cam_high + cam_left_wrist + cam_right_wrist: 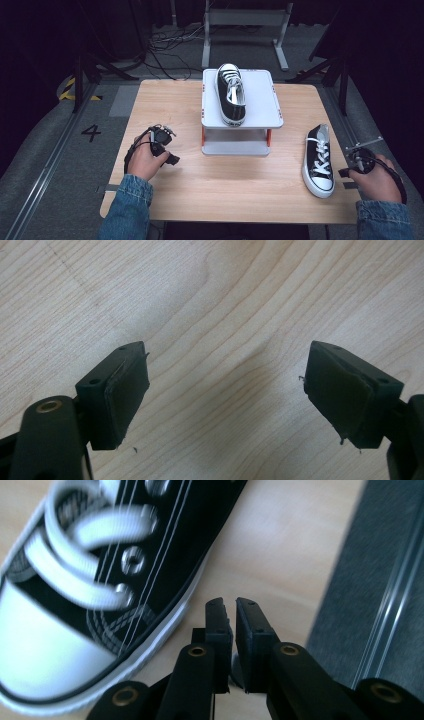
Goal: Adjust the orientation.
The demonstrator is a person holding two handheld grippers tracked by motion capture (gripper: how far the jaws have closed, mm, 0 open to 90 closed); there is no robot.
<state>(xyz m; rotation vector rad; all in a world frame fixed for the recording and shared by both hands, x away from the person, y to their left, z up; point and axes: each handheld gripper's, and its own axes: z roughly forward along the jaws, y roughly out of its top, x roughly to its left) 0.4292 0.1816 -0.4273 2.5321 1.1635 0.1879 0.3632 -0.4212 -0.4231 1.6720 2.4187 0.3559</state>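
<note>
My left tongs (172, 159) hang low over the bare wood of the table (165, 100), left of the stand (260, 95). In the left gripper view their jaws are spread wide with nothing between them, just wood grain below. My right tongs (345, 172) sit at the table's right edge, just beside the toe of the near shoe (318, 159). In the right gripper view their jaws are nearly closed, a thin gap left, gripping nothing, close to that shoe's white toe cap (35, 665). The other shoe (231, 92) lies on the stand's top shelf, toe towards me.
</note>
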